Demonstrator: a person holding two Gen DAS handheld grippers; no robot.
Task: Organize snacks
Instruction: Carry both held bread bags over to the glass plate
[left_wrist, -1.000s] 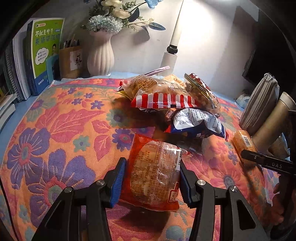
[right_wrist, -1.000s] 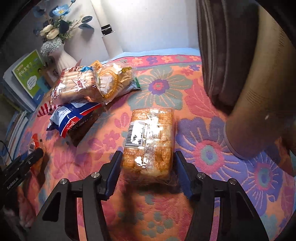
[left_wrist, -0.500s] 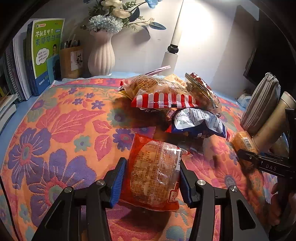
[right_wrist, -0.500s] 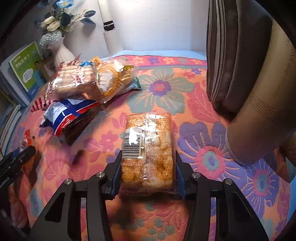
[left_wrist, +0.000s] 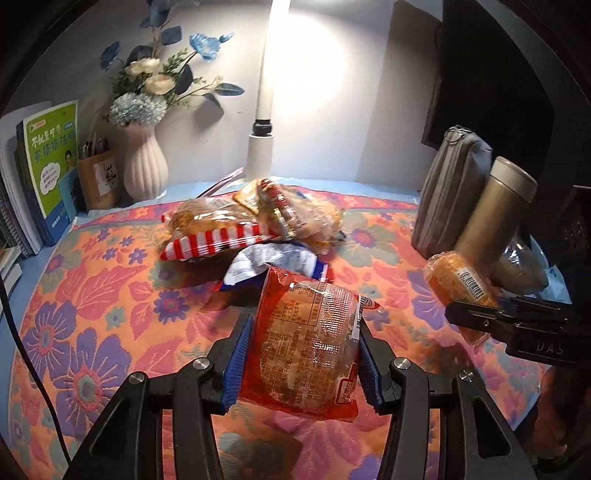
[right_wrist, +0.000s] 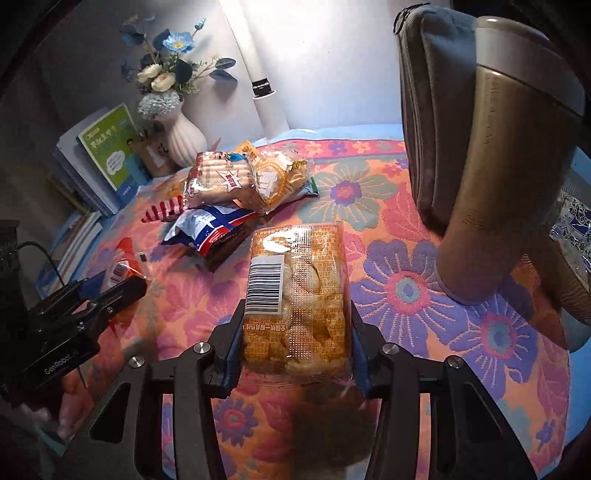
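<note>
My left gripper (left_wrist: 301, 356) is shut on a red-orange snack packet (left_wrist: 304, 343) and holds it lifted above the floral cloth (left_wrist: 92, 295). My right gripper (right_wrist: 295, 349) is shut on a clear cracker pack with a barcode (right_wrist: 297, 295), also lifted; that pack shows in the left wrist view (left_wrist: 458, 284). A pile of snacks lies at the cloth's far middle: a red-striped bag (left_wrist: 218, 240), a blue-white bag (left_wrist: 269, 262) and bread packs (right_wrist: 225, 181). The left gripper's packet also shows in the right wrist view (right_wrist: 123, 267).
A gold thermos (left_wrist: 495, 210) and a grey pouch (left_wrist: 454, 192) stand at the right. A white vase with flowers (left_wrist: 144, 162), a pen box (left_wrist: 98, 177) and books (left_wrist: 48, 166) line the back left. A lamp post (left_wrist: 260, 147) stands at the back.
My right gripper closed on the cracker pack and lifted it off the cloth. My left gripper raised its packet higher and moved forward toward the snack pile.
</note>
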